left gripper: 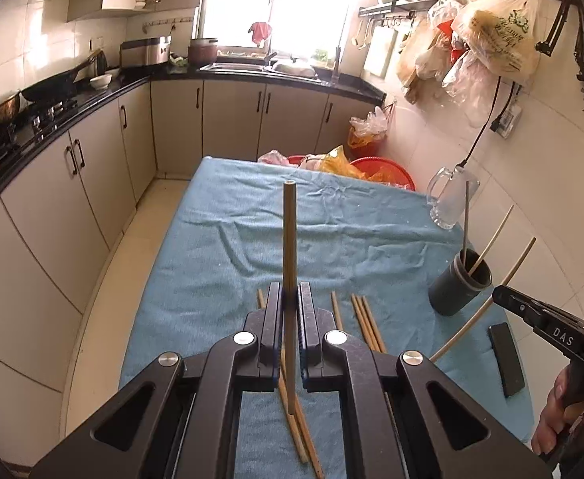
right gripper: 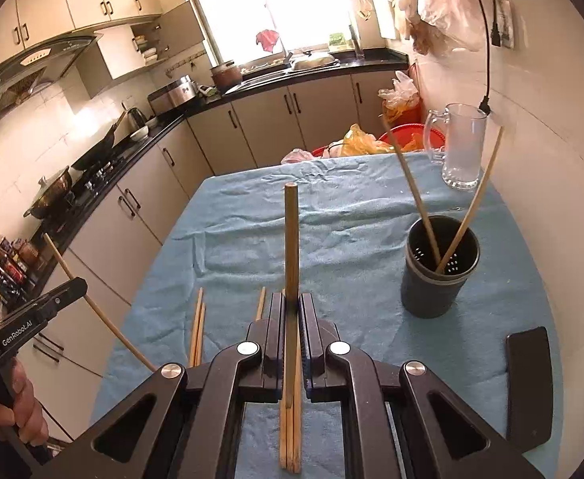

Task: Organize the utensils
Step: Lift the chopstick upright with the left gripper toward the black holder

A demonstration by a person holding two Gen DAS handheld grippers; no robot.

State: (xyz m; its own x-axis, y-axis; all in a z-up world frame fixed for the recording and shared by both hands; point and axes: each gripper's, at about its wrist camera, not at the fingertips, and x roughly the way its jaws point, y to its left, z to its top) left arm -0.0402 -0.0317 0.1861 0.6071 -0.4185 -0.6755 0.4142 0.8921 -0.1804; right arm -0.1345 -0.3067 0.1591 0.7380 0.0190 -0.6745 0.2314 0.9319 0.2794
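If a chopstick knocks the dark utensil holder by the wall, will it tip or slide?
The utensil holder probably stays put: it looks squat, wide-based, and sits on rumpled blue cloth, which likely resists sliding. Its two leaning chopsticks rise well above the rim, so a knock up there seems likelier to rock it.

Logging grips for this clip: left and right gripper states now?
Left gripper: shut on a chopstick.
Right gripper: shut on another chopstick.

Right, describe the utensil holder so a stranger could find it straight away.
Start at the table under the blue cloth. Near its right edge, this side of the glass mug, stands the utensil holder. It is the only dark round cup there, with two chopsticks leaning out of it.
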